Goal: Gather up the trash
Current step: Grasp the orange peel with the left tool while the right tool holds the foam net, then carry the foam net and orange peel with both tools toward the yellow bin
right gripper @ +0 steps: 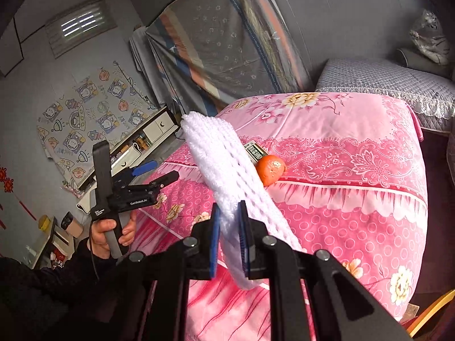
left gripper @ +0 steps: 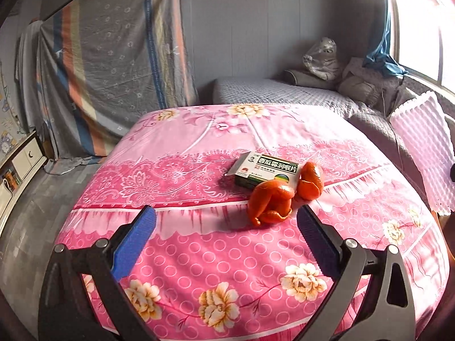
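An orange peel (left gripper: 280, 197) lies on the pink floral bedspread (left gripper: 199, 255), touching a green and white medicine box (left gripper: 263, 170) behind it. My left gripper (left gripper: 226, 227) is open, hovering just short of the peel, which sits near its right finger. My right gripper (right gripper: 229, 227) is shut on a white foam net sheet (right gripper: 221, 164) and holds it up above the bed; the sheet also shows at the right in the left wrist view (left gripper: 423, 153). The peel (right gripper: 270, 169) and part of the box (right gripper: 256, 150) show behind the sheet. The left gripper (right gripper: 153, 174) is held at the left.
A grey quilted sofa (left gripper: 284, 91) with a wrapped plush toy (left gripper: 322, 56) stands behind the bed. A striped sheet (left gripper: 113, 65) hangs at the back left. A low white cabinet (left gripper: 20, 162) stands at the left. A bright window (left gripper: 426, 22) is at the right.
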`<state>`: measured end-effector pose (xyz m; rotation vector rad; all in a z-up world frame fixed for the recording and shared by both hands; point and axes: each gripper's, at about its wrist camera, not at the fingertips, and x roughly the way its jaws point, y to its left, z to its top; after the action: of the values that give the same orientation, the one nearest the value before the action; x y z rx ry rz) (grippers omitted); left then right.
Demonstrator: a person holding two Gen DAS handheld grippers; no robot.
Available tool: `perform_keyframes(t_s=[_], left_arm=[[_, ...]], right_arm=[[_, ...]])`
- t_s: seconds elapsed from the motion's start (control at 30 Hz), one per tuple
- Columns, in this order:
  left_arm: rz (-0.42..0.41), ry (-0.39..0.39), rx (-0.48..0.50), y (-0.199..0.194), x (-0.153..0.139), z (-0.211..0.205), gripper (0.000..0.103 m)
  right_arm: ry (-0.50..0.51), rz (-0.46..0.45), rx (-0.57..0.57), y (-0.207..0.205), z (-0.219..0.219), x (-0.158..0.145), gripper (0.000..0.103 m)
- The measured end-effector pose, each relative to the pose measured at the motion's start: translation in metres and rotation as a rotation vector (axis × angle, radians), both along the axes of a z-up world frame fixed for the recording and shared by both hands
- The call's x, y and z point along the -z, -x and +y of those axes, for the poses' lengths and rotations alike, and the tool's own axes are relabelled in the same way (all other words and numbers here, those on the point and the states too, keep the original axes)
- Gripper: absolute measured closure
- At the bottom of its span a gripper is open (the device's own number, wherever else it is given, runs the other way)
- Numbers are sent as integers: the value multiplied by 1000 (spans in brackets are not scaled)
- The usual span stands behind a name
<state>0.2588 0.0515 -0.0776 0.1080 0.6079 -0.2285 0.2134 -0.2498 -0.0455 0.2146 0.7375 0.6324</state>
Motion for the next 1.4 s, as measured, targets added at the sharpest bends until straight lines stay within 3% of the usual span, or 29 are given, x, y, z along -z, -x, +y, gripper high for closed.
perform_keyframes(t_s=[0.23,0.37,0.43,0.5,0.57,0.6,0.67,0.73,0.83,1.07,1.4], left_arm=[[160,-50,104,-62,28,-38,8],[189,-119,116,-86,44,-52,9],[219,-114,111,-97,51,-52,9],[239,-76,123,-103,55,-49,20],[261,-56,157,-105,58,-51,60],[253,-67,152,-104,59,-52,62],[232,-55,156,-98,56,-49,70],[217,-40,154,-90,51,-42,72],[173,-30,136,-71,40,-28,74],[38,81,99,5,-8,-5,74],[-51,111,182,80,-76,-45,74]], right_arm=[[-49,19,67,18,-34,11,91],[-57,28,79,23,-42,14,91],[-61,28,82,25,-43,15,91],[-68,32,81,25,-44,17,91],[-69,35,85,26,-43,19,91],[-73,38,83,25,-44,20,91],[-81,40,85,26,-44,20,91],[-85,38,83,29,-44,19,91],[-85,33,85,34,-45,17,91],[-122,48,84,41,-47,18,91],[-123,57,125,57,-51,20,91]])
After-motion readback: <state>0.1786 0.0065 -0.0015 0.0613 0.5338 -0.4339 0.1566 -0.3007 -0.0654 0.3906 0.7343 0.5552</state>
